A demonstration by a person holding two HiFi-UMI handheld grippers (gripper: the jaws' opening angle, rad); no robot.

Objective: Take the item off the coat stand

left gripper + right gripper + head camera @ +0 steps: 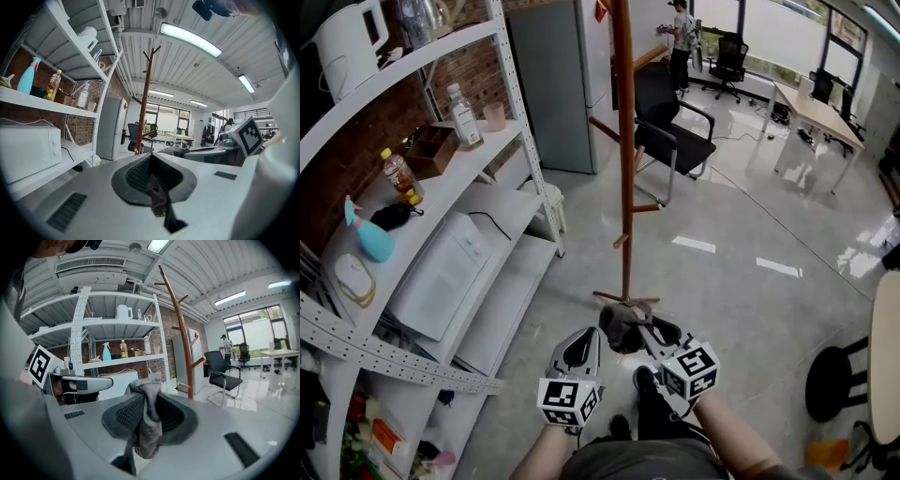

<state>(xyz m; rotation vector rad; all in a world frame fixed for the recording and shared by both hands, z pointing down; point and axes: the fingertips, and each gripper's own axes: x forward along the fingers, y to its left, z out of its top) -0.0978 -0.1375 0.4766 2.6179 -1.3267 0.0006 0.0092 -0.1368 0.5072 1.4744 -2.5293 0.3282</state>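
A tall brown wooden coat stand (623,141) rises from the glossy floor just ahead, its pegs bare in the head view. It also shows in the left gripper view as the coat stand (145,103) and in the right gripper view as the coat stand (183,343). My right gripper (636,330) is shut on a crumpled grey cloth (619,323), held low in front of the stand's base. The cloth (149,427) hangs bunched between the jaws of the right gripper (149,411). My left gripper (584,339) is beside it, and the left gripper (157,187) has its jaws together with nothing between them.
White shelving (441,178) runs along the left with bottles, a blue spray bottle (367,234) and a white appliance (441,272). A black office chair (670,131) and a grey cabinet (558,84) stand behind the stand. A desk (816,112) and a black stool (834,380) are on the right.
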